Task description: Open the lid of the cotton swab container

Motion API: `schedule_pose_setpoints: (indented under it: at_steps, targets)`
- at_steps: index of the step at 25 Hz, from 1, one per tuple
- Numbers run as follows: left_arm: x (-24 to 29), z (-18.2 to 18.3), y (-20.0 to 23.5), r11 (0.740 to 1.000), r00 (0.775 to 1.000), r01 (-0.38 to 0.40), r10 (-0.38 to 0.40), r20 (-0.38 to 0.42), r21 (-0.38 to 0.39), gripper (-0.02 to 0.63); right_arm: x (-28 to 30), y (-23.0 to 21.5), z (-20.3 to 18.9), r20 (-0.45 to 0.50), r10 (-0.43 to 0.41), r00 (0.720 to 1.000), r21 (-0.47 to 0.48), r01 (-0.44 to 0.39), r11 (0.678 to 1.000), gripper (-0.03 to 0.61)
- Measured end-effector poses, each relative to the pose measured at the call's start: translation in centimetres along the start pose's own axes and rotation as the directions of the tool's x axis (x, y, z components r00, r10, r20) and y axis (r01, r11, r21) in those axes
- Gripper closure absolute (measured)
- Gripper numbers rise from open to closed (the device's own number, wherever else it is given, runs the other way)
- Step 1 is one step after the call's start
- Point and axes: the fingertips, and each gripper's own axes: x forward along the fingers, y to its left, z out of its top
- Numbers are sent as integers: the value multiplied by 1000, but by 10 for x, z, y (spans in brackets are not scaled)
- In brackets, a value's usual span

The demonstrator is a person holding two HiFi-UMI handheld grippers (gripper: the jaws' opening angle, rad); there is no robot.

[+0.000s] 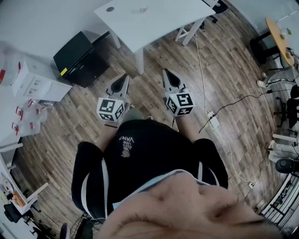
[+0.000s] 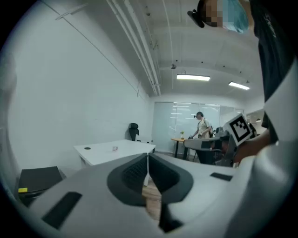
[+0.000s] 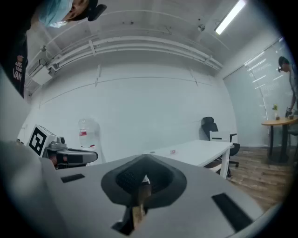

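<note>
A small pale container (image 1: pixel 142 9), too small to make out, sits on the white table (image 1: pixel 154 21) ahead of me; it also shows as a small container (image 2: pixel 114 148) in the left gripper view and a small container (image 3: pixel 173 151) in the right gripper view. Both grippers hang in the air above the wooden floor, well short of the table. My left gripper (image 1: pixel 124 78) (image 2: pixel 148 160) is shut with nothing in it. Level with it, my right gripper (image 1: pixel 167 73) (image 3: pixel 145 179) is also shut and empty. Both point toward the table.
A black cabinet (image 1: pixel 79 58) stands left of the table, with white boxes (image 1: pixel 35 81) further left. Cables and a power strip (image 1: pixel 212 120) lie on the floor at right. A round wooden table (image 1: pixel 280 39) and a person (image 2: pixel 202 125) are far off.
</note>
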Motion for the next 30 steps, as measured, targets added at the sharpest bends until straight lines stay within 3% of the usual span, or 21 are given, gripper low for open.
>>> schedule_pose_setpoints:
  at_steps: [18,30]
  targets:
    - [6,-4,-5,1000,1000,-11,10,-3,-10,595,5,-9,2,34,15,999,40,-17,999,566]
    - [52,7,35,999,1000,22,-22,11,-33,595,61,-31,7,4,8,1000,32,-8,999,566]
